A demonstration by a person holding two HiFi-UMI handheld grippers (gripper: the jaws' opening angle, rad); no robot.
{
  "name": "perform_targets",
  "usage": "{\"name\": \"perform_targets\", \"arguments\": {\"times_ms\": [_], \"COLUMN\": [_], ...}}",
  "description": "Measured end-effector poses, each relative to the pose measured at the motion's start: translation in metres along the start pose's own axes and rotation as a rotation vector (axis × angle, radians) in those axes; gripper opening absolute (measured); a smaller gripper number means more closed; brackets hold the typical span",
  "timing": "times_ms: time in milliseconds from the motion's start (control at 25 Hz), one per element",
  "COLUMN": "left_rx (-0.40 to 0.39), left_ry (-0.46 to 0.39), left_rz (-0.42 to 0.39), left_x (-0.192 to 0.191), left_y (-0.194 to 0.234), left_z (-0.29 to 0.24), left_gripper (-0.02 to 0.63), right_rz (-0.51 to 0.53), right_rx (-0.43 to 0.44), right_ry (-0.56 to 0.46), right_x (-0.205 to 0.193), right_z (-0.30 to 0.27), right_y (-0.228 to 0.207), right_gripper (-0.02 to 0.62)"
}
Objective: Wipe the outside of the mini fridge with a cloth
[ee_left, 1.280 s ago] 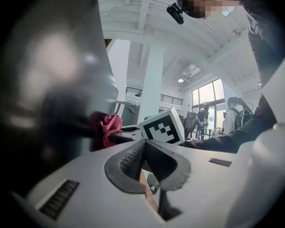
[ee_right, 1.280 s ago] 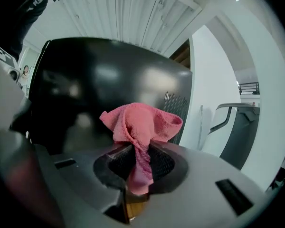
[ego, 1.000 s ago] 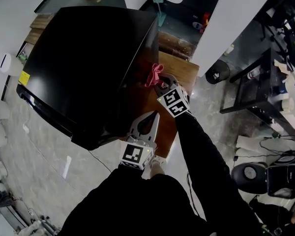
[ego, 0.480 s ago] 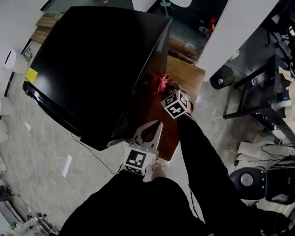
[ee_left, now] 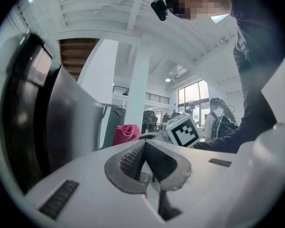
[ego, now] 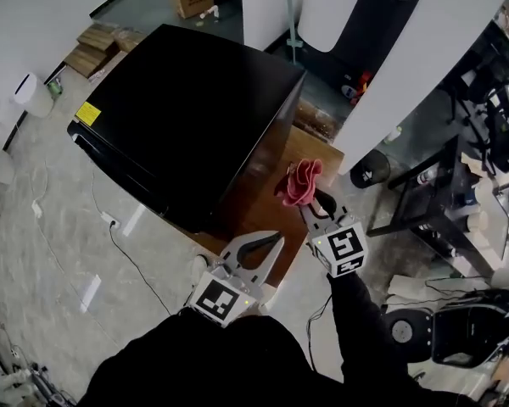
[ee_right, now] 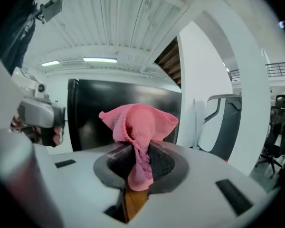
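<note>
Beside the mini fridge (ego: 187,117), my right claw (ego: 310,210) pinches the pink cloth (ego: 300,183); my left claw (ego: 270,244) is pressed together.

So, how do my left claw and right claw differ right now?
The right claw is shut on a bunched pink cloth; the left claw is shut on nothing. The right claw reaches farther forward, near the mini fridge side wall; the left claw sits farther back and lower in the head view. Shared: both are shut, and neither touches the mini fridge.
</note>
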State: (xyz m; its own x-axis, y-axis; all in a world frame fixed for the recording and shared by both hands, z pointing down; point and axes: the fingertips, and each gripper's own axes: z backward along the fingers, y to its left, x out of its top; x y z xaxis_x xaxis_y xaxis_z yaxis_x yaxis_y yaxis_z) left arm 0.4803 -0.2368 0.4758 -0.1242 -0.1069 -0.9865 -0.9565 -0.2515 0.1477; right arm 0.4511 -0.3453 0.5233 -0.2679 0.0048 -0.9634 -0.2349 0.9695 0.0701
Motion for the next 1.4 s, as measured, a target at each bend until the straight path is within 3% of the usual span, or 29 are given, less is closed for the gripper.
{"name": "perform_targets", "arguments": {"times_ms": [240, 400, 680, 1000, 1200, 1400], "left_rx": [-0.035, -0.019, 0.023, 0.115, 0.214, 0.258], "left_ry": [0.001, -0.008, -0.063, -0.045, -0.065, -0.094], "left_rz": [0.004, 0.016, 0.013, -0.013, 0.012, 0.016], "left_x": [0.031, 0.042, 0.065, 0.072, 0.082, 0.083], "left_y": [-0.014, 0.002, 0.077, 0.190, 0.245, 0.291], "left_z": [0.054, 0.104, 0.243, 0.428, 0.509, 0.548], "left_gripper": [0.006, 0.006, 0.006, 0.006, 0.006, 0.006], "right_rz": [-0.116, -0.077, -0.001, -0.021, -0.016, -0.008], "right_rx": [0.026, 0.059, 0.159, 0.259, 0.326, 0.404], "right_ry": [-0.098, -0.112, -0.096, -0.098, -0.079, -0.071], "right_x": [0.051, 0.075, 0.123, 0.180, 0.199, 0.206], "right_z": [0.071, 0.077, 0.015, -0.098, -0.146, -0.193], "right_y": [0.080, 0.149, 0.300, 0.464, 0.539, 0.587], "right_gripper": [0.067, 0.067, 0.067, 0.067, 0.068, 0.069]}}
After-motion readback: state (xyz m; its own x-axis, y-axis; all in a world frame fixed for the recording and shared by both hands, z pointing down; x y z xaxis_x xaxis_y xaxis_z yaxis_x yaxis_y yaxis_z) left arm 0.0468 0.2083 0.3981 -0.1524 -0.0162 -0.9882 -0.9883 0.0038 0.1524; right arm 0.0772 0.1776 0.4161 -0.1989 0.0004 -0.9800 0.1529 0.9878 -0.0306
